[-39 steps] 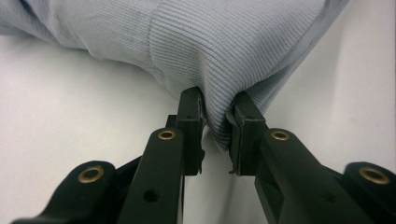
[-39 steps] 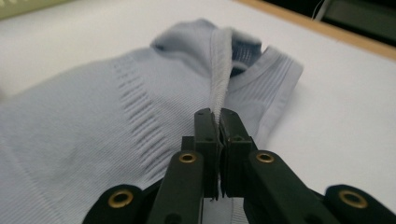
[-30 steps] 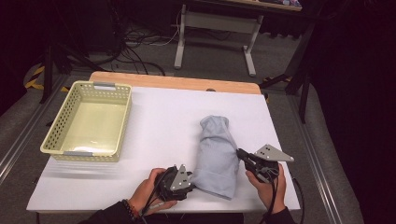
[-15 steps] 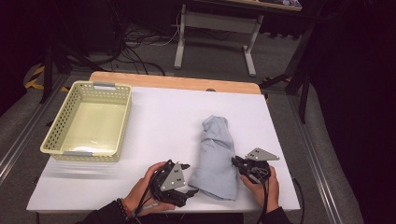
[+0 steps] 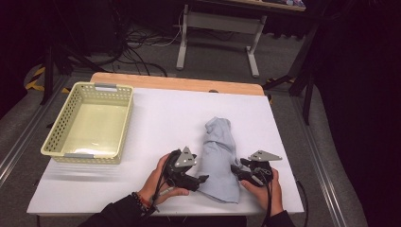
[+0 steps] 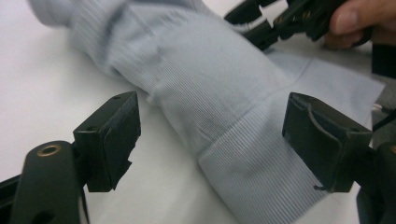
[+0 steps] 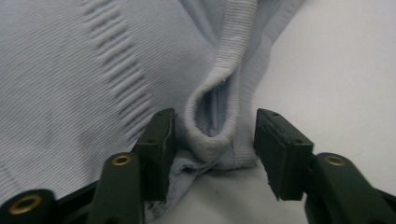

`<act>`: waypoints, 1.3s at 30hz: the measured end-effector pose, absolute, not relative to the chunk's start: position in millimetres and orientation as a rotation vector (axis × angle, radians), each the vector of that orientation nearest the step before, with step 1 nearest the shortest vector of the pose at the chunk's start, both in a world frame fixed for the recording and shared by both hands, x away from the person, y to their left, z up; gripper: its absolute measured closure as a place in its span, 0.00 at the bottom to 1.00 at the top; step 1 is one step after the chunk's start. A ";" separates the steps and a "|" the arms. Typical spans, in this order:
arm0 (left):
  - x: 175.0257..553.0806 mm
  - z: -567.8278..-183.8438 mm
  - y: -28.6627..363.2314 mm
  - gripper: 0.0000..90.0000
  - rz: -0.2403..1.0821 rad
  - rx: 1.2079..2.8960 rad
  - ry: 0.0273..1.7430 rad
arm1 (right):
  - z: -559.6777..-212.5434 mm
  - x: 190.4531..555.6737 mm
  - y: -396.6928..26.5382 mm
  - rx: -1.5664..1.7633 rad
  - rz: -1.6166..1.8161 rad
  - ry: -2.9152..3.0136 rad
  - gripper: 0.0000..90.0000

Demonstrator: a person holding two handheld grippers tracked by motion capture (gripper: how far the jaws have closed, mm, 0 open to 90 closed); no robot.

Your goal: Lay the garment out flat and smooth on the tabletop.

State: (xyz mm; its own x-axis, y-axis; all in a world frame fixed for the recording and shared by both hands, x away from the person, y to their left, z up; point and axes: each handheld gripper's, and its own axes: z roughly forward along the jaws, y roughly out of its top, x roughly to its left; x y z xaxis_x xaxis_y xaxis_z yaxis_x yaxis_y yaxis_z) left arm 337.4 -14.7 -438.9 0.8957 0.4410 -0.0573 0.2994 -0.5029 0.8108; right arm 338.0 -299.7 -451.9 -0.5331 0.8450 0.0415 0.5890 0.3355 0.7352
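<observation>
High view: the folded grey garment (image 5: pixel 219 161) lies on the white table (image 5: pixel 161 118), long axis running away from the person, well right of the yellow basket (image 5: pixel 87 122). Left gripper (image 5: pixel 201 179) — jaws just opened wide, clear of the cloth — sits at its near left edge. Right gripper (image 5: pixel 238 171) — jaws just opened, straddling the hem fold (image 7: pixel 215 135) without pressing — sits at its near right edge. Nothing stands between garment and basket.

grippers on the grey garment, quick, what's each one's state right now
left gripper: open, jaws just widened, grey garment lies between them, not pinched.
right gripper: open, jaws just opening, a fold of hem sits loose between them.
</observation>
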 end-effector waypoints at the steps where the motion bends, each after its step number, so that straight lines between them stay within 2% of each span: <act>1: 338.7 -442.9 -18.4 0.21 0.186 2.147 0.529 | -454.0 339.2 -300.8 1.295 1.044 2.260 0.53; 5: 343.9 -452.5 -23.3 0.20 0.150 2.192 0.562 | -454.4 343.2 -303.4 1.310 1.070 2.288 0.55; 9: 350.8 -463.8 -23.7 0.22 0.054 2.211 0.630 | -454.4 346.3 -303.1 1.309 1.101 2.312 0.66; 11: 350.7 -463.2 -24.1 0.28 0.039 2.219 0.607 | -454.9 347.4 -303.3 1.310 1.123 2.320 0.71; 12: 349.8 -463.1 -25.0 0.36 0.033 2.221 0.600 | -454.9 347.8 -302.9 1.306 1.125 2.322 0.73; 18: 350.4 -459.7 -23.7 0.60 -0.001 2.237 0.562 | -453.5 347.8 -297.4 1.260 1.114 2.308 0.82; 24: 349.3 -450.0 -11.5 0.70 0.162 2.232 0.570 | -453.0 359.3 -284.2 1.184 1.129 2.271 0.86; 33: 353.4 -450.1 27.2 0.67 0.222 2.187 0.682 | -447.4 387.5 -238.0 1.028 1.122 2.256 0.84; 34: 352.6 -450.1 29.5 0.66 0.225 2.189 0.685 | -447.7 389.2 -233.8 1.020 1.116 2.245 0.82; 37: 346.6 -449.8 33.5 0.63 0.247 2.183 0.683 | -446.0 388.4 -229.5 0.997 1.091 2.218 0.65; 39: 341.5 -449.0 34.8 0.60 0.276 2.183 0.675 | -441.6 384.4 -233.8 1.000 1.102 2.193 0.60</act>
State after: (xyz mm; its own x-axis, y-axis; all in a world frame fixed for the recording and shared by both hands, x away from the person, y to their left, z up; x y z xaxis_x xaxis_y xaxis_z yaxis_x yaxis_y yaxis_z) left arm 341.5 34.8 -449.0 0.8324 0.5535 -0.0286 0.3748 -0.5242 0.7647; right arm 384.4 -233.8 -441.6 -0.6137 0.7838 -0.0957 0.3909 0.4068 0.8256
